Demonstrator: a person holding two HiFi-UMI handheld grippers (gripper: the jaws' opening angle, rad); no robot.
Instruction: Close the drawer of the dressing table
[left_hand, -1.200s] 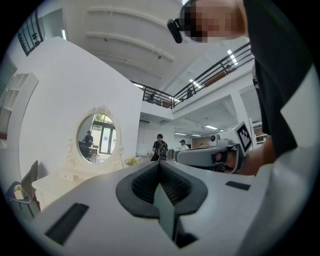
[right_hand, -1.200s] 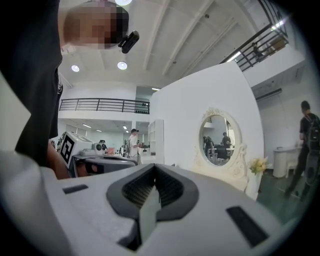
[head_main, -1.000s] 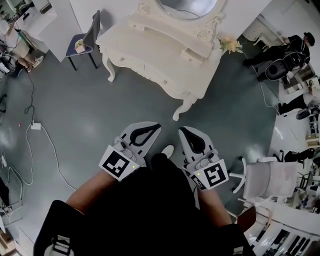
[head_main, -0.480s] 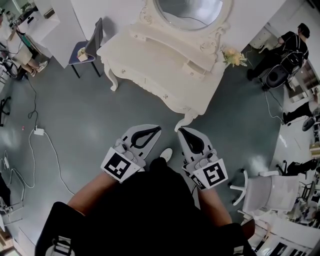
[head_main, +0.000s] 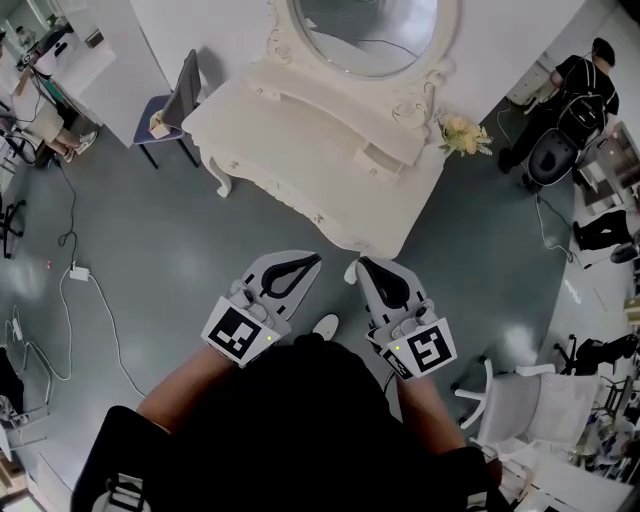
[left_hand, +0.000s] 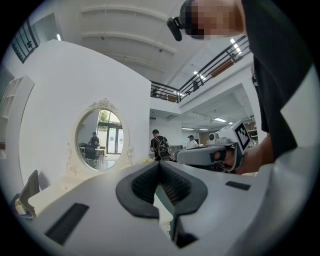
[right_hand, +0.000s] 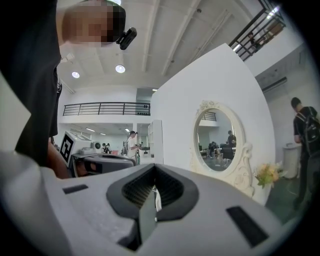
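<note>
The white dressing table (head_main: 300, 130) with its oval mirror (head_main: 365, 30) stands ahead of me, its front edge just beyond both grippers. A small drawer (head_main: 373, 155) on its upper shelf stands out a little from the front. My left gripper (head_main: 315, 258) and right gripper (head_main: 362, 260) are held side by side at waist height, pointing level at the table, both shut on nothing and apart from it. In the left gripper view the shut left gripper (left_hand: 160, 165) faces the mirror (left_hand: 99, 140). In the right gripper view the shut right gripper (right_hand: 154, 167) does too, mirror (right_hand: 218, 141) right.
A flower bunch (head_main: 460, 135) sits at the table's right end. A dark chair (head_main: 175, 90) stands left of the table, a white office chair (head_main: 530, 395) at my right. A cable and power strip (head_main: 78, 272) lie on the floor left. A person (head_main: 575, 85) stands far right.
The dressing table has come nearer in the head view as I walk forward with both grippers. Its front edge now lies just ahead of the fingertips. Both pairs of jaws stay shut.
</note>
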